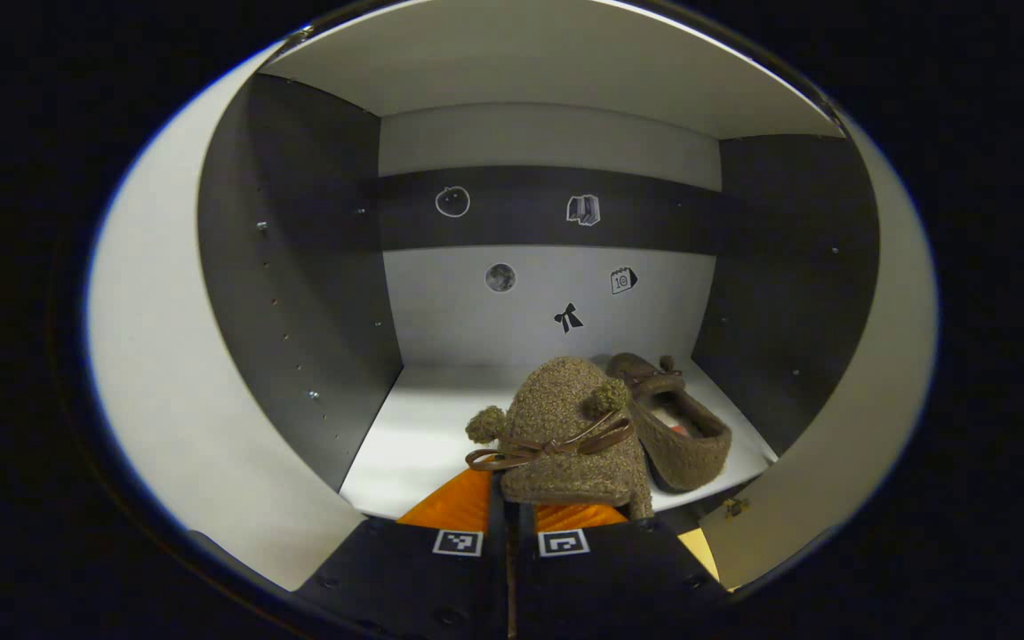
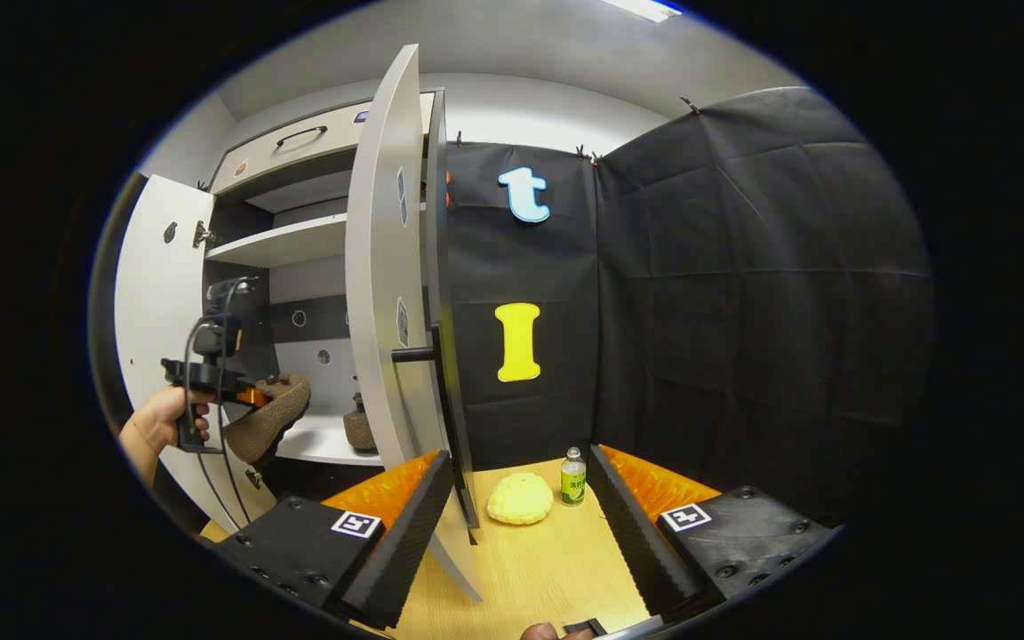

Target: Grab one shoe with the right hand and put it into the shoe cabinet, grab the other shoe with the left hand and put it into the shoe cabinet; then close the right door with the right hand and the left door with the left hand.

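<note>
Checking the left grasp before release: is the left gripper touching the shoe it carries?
Touching. In the left gripper view the left gripper is shut on the held shoe's heel, above the cabinet shelf.

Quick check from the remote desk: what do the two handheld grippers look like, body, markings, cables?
Both have black bodies bearing small square black-and-white marker tags. The right gripper shows ribbed inner finger faces. In the right gripper view, the left gripper has a black pistol handle, trailing black cables; the hand shows no sleeve.

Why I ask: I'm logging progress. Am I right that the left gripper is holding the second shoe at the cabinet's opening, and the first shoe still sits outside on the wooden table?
Not quite. The first shoe already lies inside the cabinet, on its shelf, as the left gripper view shows. The rest holds: the left gripper grips the second shoe at the opening.
</note>
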A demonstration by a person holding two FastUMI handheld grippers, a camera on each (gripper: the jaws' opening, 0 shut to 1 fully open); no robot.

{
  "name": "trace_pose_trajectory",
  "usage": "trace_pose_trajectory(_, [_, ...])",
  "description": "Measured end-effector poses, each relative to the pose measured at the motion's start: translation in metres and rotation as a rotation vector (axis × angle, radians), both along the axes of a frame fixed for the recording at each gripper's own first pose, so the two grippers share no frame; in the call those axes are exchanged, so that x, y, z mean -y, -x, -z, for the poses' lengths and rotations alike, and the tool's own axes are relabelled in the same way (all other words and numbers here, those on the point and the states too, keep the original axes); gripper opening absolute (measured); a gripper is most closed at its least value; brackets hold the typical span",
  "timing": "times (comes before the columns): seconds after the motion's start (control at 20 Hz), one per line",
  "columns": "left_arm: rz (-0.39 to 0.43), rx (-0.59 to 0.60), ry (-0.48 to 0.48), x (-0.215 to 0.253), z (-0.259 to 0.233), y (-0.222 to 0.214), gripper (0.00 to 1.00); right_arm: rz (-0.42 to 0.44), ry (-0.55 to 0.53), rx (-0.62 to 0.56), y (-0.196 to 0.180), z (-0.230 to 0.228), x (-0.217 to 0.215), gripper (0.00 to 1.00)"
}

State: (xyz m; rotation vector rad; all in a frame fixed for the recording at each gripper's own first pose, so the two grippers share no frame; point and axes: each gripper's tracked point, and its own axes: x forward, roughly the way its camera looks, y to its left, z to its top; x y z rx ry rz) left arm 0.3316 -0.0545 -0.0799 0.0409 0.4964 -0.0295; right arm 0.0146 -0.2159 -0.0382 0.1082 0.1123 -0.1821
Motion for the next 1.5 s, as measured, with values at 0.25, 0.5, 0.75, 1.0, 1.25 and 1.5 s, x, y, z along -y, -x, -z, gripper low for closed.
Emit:
trace_pose_trajectory(0.25, [-0.054, -0.058, -0.076, -0.010, 0.025, -0.074, 0.08, 0.006, 0.003, 0.003, -0.010, 0.000, 0.005, 0.98])
trace_pose_trajectory(0.5, [-0.049, -0.150, -0.103, -0.003, 0.067, -0.109, 0.08, 0.012, 0.003, -0.004, -0.015, 0.001, 0.009, 0.98])
trace_pose_trajectory(0.75, [-0.030, -0.158, -0.173, -0.001, 0.073, -0.124, 0.14, -0.004, 0.003, 0.002, -0.018, -0.002, 0.002, 0.98])
trace_pose_trajectory(1.0, [-0.028, -0.136, -0.197, -0.008, 0.062, -0.113, 0.46, -0.016, -0.018, 0.003, -0.018, -0.002, -0.001, 1.00])
trace_pose_trajectory(1.25, [-0.033, -0.049, -0.197, -0.009, 0.037, -0.079, 0.88, -0.006, -0.045, 0.004, -0.016, -0.004, 0.008, 0.98])
trace_pose_trajectory(1.5, [-0.041, 0.144, -0.230, -0.003, -0.012, -0.018, 0.94, 0.007, -0.056, 0.009, -0.023, -0.009, 0.021, 0.98])
